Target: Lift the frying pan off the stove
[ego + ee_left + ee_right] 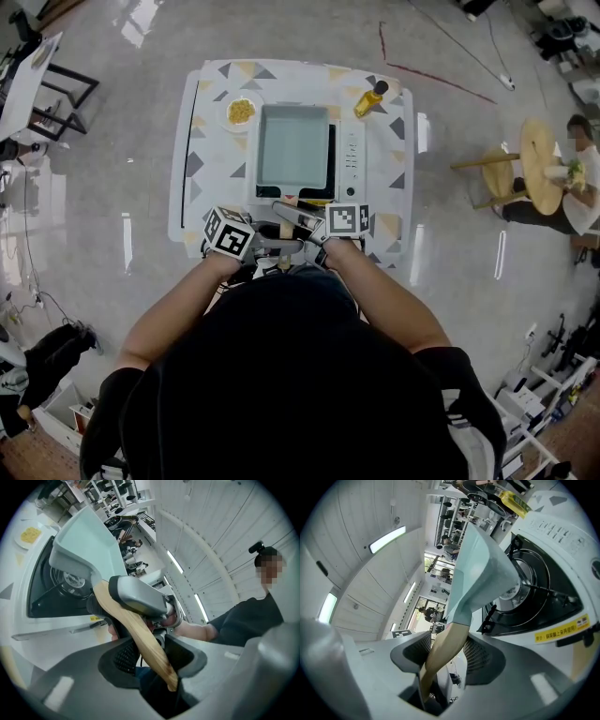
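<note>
A pale green square frying pan [293, 145] with a wooden handle [282, 231] hangs over the white stove [351, 157] on the table. Both grippers hold that handle at the near table edge. My left gripper [272, 246] comes in from the left, my right gripper [306, 223] from the right. In the left gripper view the handle [143, 637] runs between the jaws of the left gripper [150, 656], with the pan [89, 541] clear of the burner [65, 581]. In the right gripper view the right gripper [445, 656] clamps the handle [447, 651], and the pan [480, 569] is tilted above the black burner [536, 592].
A plate of yellow food [241, 112] sits at the table's far left, a yellow oil bottle [369, 99] at its far right. The table [211, 169] has a patterned white cloth. A person sits at a round wooden table [539, 159] to the right.
</note>
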Demonstrator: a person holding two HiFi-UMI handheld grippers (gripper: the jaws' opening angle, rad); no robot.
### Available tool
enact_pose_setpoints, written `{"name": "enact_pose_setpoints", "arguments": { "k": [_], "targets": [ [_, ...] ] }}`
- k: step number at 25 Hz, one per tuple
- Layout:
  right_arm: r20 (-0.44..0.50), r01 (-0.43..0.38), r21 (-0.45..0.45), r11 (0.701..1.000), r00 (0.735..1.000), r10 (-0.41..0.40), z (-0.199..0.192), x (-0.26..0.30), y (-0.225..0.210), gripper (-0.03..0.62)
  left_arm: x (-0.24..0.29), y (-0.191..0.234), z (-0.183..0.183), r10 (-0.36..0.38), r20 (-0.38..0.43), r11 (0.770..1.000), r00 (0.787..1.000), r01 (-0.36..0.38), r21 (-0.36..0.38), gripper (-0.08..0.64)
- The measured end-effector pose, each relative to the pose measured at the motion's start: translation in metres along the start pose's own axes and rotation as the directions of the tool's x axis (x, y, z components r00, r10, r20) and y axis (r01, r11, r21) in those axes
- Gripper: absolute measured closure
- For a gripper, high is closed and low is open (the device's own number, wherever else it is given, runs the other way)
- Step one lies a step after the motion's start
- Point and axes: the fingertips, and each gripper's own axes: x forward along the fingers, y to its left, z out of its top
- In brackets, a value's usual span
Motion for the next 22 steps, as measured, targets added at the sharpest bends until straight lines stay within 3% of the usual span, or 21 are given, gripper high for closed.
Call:
{"name": "enact_pose_setpoints", "arguments": {
  "k": [13,22],
  "targets": [
    [0.067,-0.039,-0.06,0.997,0.997,0.043,0.016,-0.009,0.053,0.345,-0.013,-0.045,0.02,-0.017,-0.004,0.993,1.0,0.018,0.115,0.39],
    [0.103,-0.056,-0.129,0.99,0.992,0.07,0.023,-0.022,0.094,0.348,-0.017,-0.08,0.028,-0.012,-0.026,0.973,1.0,0.018,0.229,0.385]
  ]
}}
